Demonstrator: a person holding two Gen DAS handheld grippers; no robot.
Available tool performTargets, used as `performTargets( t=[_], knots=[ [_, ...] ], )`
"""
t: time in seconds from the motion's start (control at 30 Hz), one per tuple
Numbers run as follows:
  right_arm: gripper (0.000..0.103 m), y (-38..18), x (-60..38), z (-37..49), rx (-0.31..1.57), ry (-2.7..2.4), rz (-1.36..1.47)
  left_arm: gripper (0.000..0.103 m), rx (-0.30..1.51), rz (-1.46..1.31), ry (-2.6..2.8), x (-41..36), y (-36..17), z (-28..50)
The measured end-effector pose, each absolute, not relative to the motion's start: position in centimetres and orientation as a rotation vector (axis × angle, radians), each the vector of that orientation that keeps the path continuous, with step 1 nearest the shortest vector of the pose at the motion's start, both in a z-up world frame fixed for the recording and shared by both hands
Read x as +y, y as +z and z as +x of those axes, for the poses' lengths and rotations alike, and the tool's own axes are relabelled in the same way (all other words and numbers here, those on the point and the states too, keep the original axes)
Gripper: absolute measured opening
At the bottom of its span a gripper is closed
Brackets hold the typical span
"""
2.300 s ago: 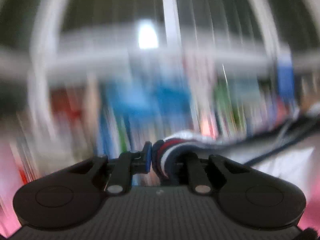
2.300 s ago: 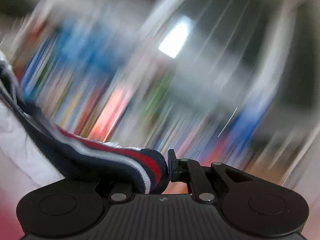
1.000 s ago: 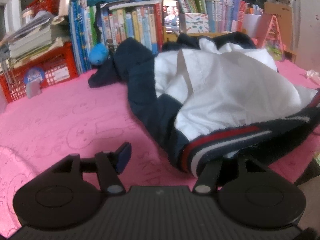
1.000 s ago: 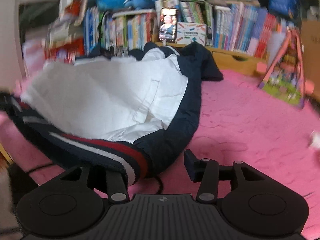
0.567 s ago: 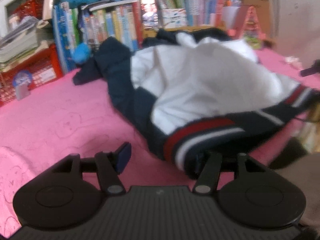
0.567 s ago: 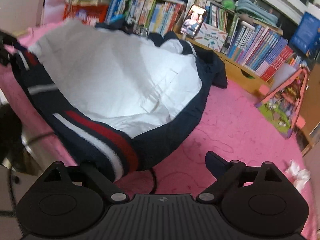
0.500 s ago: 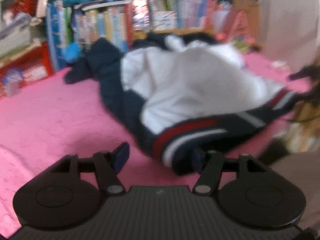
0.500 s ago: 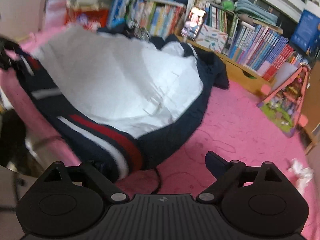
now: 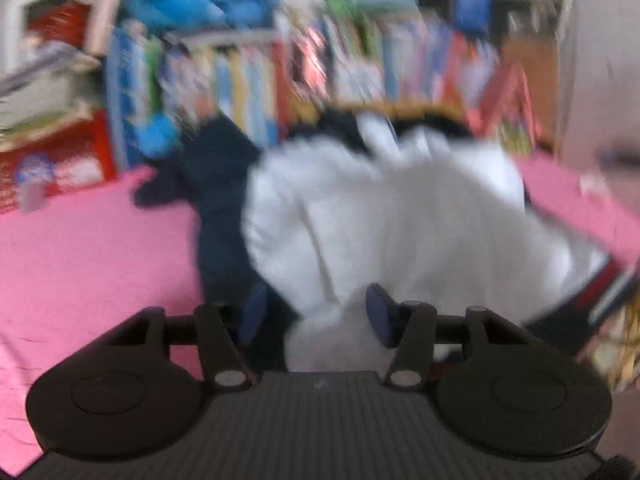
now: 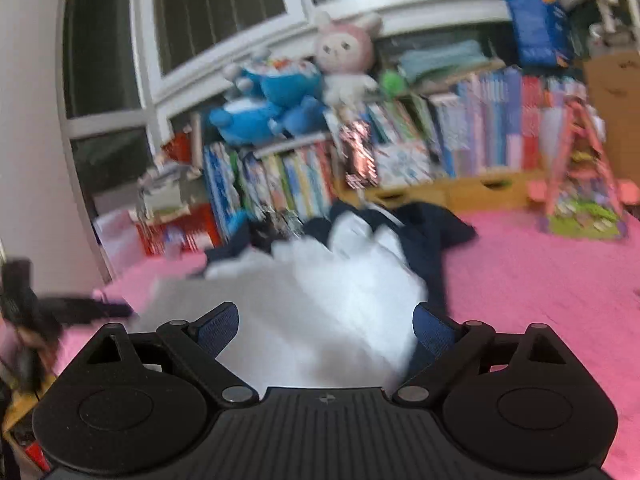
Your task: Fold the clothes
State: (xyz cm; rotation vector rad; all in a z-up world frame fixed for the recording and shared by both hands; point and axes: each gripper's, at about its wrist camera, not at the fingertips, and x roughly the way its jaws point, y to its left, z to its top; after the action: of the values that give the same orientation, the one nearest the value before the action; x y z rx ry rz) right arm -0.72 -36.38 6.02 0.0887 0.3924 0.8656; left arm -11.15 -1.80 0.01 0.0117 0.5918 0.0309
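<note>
My left gripper (image 9: 312, 316) closing around jacket (image 9: 400, 216) lining, not pinching; right gripper (image 10: 326, 330) spread wide above it.

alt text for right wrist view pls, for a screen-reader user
The open right gripper hangs over a navy jacket lying white lining up on a pink cover, nothing between its fingers. Behind stand bookshelves topped with blue and pink plush toys; the picture is blurred.

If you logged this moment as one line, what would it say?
navy jacket with white lining: spread on pink blanket | left gripper: jaws closing, fabric between | right gripper: jaws open, empty
</note>
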Motion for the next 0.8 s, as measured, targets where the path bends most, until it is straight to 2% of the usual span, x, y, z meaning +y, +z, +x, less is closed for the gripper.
performTargets(
  t=[0.2,0.33,0.5,0.63,0.67,0.73,0.8],
  knots=[
    [0.095,6.7,-25.1,1.0,0.366,0.917,-0.049,0.051,0.624,0.097,0.041,-3.3,-2.8,-11.8],
    [0.09,3.9,-17.5,2.4,0.453,0.946,-0.113,0.051,0.63,0.065,0.028,-3.2,-2.7,-12.2],
    [0.088,-1.1,-13.8,2.5,0.487,0.821,-0.317,0.052,0.594,-0.185,-0.012,1.5,0.3,-13.4],
    [0.09,-2.2,-14.2,3.7,0.578,0.824,-0.272,0.05,0.506,-0.275,0.108,5.8,3.6,-11.1],
    [0.091,-2.4,-13.9,3.8,0.595,0.825,-0.28,0.051,0.485,-0.28,0.136,6.7,4.2,-9.8],
    [0.093,-2.7,-13.2,3.9,0.621,0.824,-0.302,0.061,0.457,-0.313,0.168,8.4,4.4,-6.1],
    [0.094,-2.7,-13.4,3.9,0.626,0.826,-0.298,0.064,0.469,-0.408,0.205,10.4,3.5,-2.4]
  ],
)
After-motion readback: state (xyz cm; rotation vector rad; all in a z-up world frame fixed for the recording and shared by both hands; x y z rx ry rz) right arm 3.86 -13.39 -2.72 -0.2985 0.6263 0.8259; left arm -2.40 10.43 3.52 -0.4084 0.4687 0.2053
